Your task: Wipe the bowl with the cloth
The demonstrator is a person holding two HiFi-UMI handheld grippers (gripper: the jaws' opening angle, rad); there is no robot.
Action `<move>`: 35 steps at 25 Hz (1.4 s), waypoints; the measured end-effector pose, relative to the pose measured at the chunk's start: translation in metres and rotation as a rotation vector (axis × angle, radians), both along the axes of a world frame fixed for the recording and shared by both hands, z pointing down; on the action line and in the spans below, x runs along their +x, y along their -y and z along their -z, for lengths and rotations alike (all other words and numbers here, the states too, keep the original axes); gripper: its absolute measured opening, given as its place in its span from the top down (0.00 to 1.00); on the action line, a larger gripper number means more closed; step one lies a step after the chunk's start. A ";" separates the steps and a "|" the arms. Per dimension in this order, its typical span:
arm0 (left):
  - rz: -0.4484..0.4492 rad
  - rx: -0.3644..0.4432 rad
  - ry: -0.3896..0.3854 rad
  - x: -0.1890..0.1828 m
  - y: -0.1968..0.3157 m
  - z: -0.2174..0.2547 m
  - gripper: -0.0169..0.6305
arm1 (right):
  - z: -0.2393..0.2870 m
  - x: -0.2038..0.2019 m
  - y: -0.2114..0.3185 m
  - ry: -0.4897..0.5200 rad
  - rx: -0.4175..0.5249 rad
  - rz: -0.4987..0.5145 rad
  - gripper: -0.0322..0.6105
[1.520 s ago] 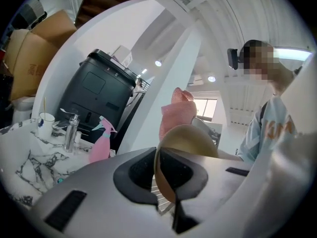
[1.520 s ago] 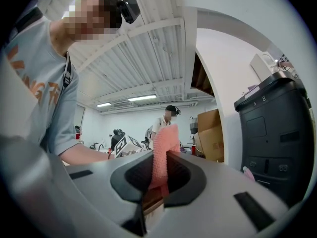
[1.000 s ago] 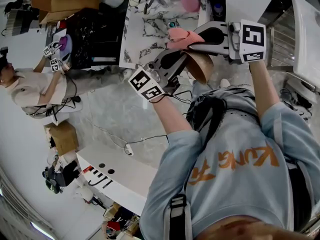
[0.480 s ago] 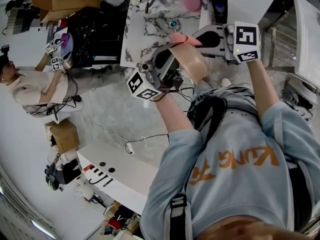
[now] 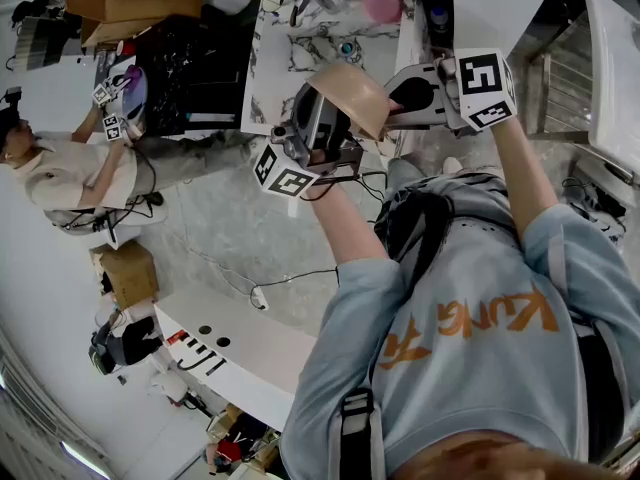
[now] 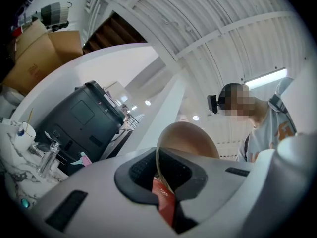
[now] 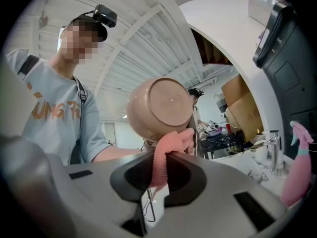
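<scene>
**Bowl held in the air by its rim, cloth pressed to its underside**

The left gripper is clamped narrowly on the rim of the tan bowl. This seems meant to hold the bowl off the counter and tipped on edge so its outside is exposed. The bowl sits just ahead of and above the right gripper, with its flat foot facing that gripper and its mouth turned away, so the mouth-to-foot axis runs roughly along the right jaws' line. The right jaws pinch the pink cloth, which stretches forward from them as a strip. Its bunched far end touches the bowl's lower outer wall beside the foot, probably to rub that surface.
</scene>
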State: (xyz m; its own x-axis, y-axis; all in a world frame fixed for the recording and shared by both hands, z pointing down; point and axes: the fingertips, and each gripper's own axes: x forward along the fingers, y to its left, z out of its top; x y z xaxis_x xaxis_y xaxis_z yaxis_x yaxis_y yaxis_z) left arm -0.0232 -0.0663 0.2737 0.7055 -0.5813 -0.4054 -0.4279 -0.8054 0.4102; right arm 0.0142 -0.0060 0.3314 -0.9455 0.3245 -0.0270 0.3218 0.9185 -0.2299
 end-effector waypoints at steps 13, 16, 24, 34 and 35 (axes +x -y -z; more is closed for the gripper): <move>0.169 -0.156 -0.046 -0.049 0.006 -0.028 0.93 | 0.038 0.011 -0.010 0.174 -0.050 0.051 0.87; 0.178 -0.199 -0.023 -0.049 0.007 -0.043 0.93 | 0.048 0.015 -0.003 0.208 -0.040 0.013 0.87; 0.075 -0.227 0.008 -0.026 0.002 -0.060 0.93 | 0.063 0.024 0.021 0.289 -0.048 -0.113 0.87; -0.052 -0.151 0.033 0.000 -0.002 -0.052 0.93 | 0.057 0.029 0.067 0.310 -0.083 -0.338 0.87; -0.057 -0.149 0.033 0.001 -0.001 -0.052 0.93 | 0.055 0.030 0.070 0.307 -0.085 -0.354 0.87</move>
